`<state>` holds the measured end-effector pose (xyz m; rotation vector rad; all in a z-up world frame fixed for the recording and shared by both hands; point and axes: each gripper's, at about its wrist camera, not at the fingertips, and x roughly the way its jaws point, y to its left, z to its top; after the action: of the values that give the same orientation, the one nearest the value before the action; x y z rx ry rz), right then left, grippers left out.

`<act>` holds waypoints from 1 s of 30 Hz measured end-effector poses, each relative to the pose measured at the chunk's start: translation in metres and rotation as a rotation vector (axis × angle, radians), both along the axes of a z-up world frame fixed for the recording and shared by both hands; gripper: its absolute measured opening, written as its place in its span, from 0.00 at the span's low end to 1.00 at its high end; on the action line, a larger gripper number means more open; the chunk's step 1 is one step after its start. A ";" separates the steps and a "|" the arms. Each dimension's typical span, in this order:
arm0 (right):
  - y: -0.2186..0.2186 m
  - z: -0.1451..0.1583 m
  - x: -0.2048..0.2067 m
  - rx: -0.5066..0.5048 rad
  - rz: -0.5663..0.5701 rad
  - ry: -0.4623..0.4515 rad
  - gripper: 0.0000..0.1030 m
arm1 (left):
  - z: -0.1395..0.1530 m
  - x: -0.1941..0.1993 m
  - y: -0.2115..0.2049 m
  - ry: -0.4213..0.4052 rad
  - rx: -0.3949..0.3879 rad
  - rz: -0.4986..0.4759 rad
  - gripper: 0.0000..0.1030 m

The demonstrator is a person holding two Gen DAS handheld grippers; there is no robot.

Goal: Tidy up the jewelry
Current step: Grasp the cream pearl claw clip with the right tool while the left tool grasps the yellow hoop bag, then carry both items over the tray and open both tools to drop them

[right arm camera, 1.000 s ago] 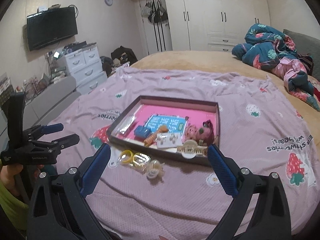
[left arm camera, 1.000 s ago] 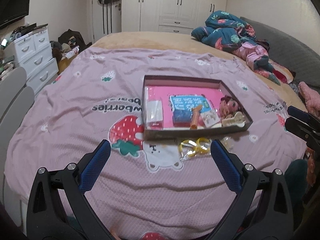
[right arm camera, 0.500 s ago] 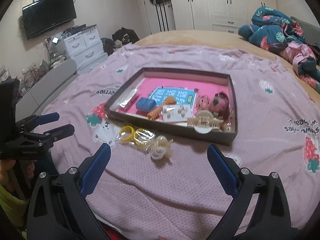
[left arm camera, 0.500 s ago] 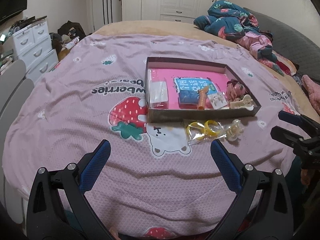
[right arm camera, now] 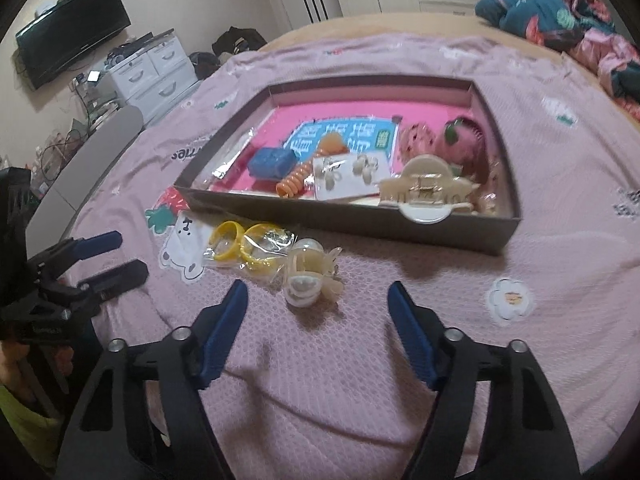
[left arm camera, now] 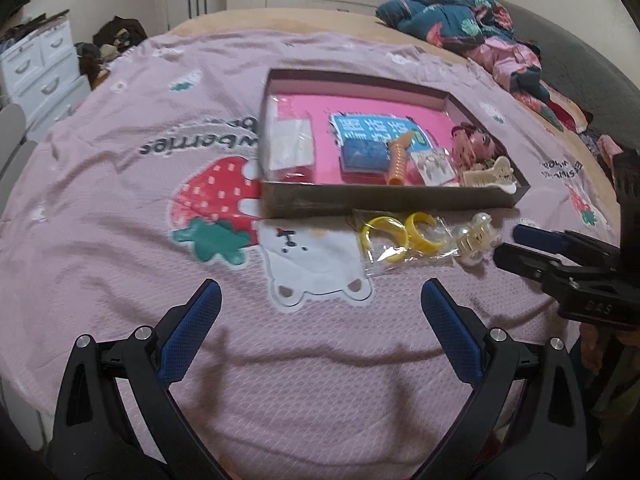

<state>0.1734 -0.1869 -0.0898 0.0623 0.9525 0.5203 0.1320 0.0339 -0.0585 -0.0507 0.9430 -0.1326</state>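
Both claws hover over the bed, spread wide and holding nothing. The left claw (left arm camera: 320, 304) points over the pink blanket (left arm camera: 120, 184) toward the near wall of the box (left arm camera: 384, 200). The right claw (right arm camera: 318, 300) sits low over the blanket with the pearl clip (right arm camera: 306, 276) just ahead of its fingertips, apart from them. In the left view the right claw comes in from the right edge, its blue-padded tips near the pearl clip (left arm camera: 476, 236); in the right view the left claw shows at the left edge, its fingers apart.

The jewelry lies in two groups. On the blanket, just outside the box's near wall, a clear bag (right arm camera: 252, 246) holds two yellow rings (left arm camera: 400, 234), and the pearl clip lies touching the bag's right end. Inside the box, on its pink floor, are a clear packet (left arm camera: 290, 144) at the left, a blue leaflet (left arm camera: 376, 130) with a small blue box (right arm camera: 270, 162) on it, an orange coil tie (right arm camera: 294, 182), an earring card (right arm camera: 348, 174), pink scrunchies (right arm camera: 460, 146) in the right corner, and a cream claw clip (right arm camera: 428, 192) leaning on the near wall.

A bundle of dark floral bedding (left arm camera: 452, 24) lies at the far right of the bed.
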 end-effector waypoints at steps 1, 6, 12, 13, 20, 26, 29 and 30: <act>0.001 -0.003 0.005 0.014 0.005 0.018 0.56 | -0.002 0.003 -0.002 0.008 -0.006 -0.005 0.91; 0.005 -0.010 0.017 0.050 0.027 0.059 0.29 | -0.011 0.020 -0.017 0.037 -0.022 -0.042 0.91; -0.016 -0.003 0.016 0.059 -0.015 0.033 0.29 | -0.022 0.040 -0.037 0.080 -0.074 -0.078 0.91; -0.020 -0.001 0.015 0.062 -0.025 0.029 0.29 | -0.025 0.044 -0.041 0.087 -0.075 -0.078 0.91; -0.046 0.021 0.010 0.097 -0.070 -0.035 0.29 | -0.037 0.063 -0.062 0.092 -0.013 -0.051 0.91; -0.054 0.041 0.006 0.124 -0.067 -0.088 0.29 | -0.038 0.061 -0.078 0.070 0.057 -0.088 0.58; -0.054 0.050 0.006 0.133 -0.065 -0.110 0.29 | -0.030 0.057 -0.072 0.054 0.022 -0.089 0.32; -0.055 0.052 0.006 0.136 -0.065 -0.116 0.29 | -0.026 0.055 -0.068 0.051 0.000 -0.088 0.30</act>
<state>0.1790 -0.2420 -0.0378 0.1832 0.7983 0.5226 0.1873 -0.0341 -0.0849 -0.0125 0.9966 -0.2130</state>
